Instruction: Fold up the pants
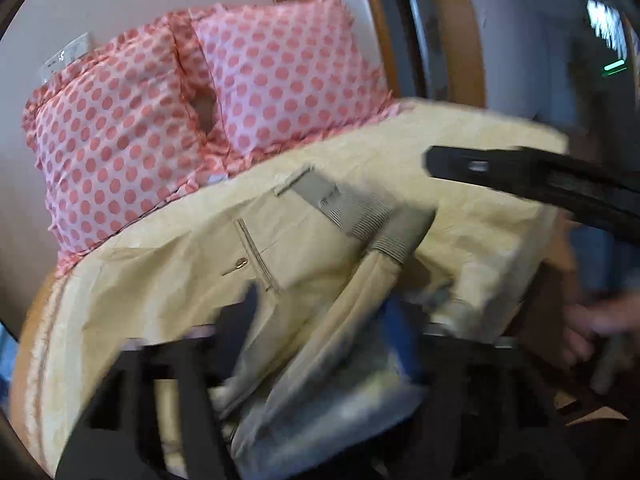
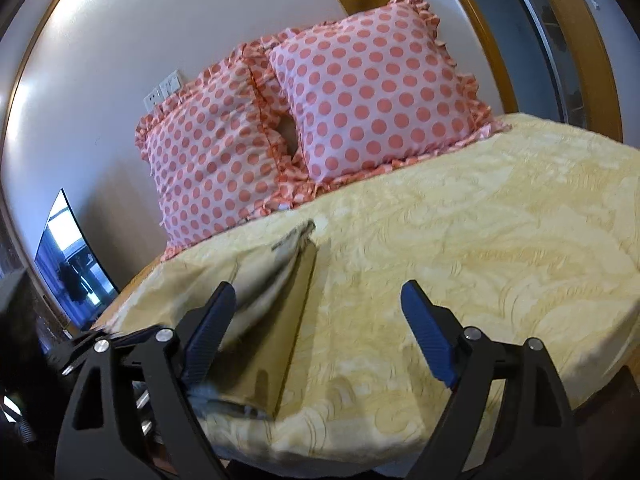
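Beige pants [image 1: 304, 264] lie on the yellow bedspread [image 1: 492, 232], with a back pocket, a button and a grey striped waistband lining showing. In the left wrist view my left gripper [image 1: 324, 320] is shut on the pants fabric close to the camera; the view is blurred. My right gripper shows there as a black finger [image 1: 520, 176] above the bed at the right. In the right wrist view the pants [image 2: 276, 312] lie folded lengthwise on the bedspread [image 2: 480, 260]. My right gripper [image 2: 320, 300] is open and empty, its left fingertip [image 2: 212, 324] over the pants' edge.
Two pink polka-dot pillows [image 2: 312, 120] lean on the white wall at the head of the bed. A wall socket [image 2: 162, 92] sits behind them. A screen [image 2: 68, 264] stands left of the bed. A wooden frame and dark window [image 2: 560, 40] are at the right.
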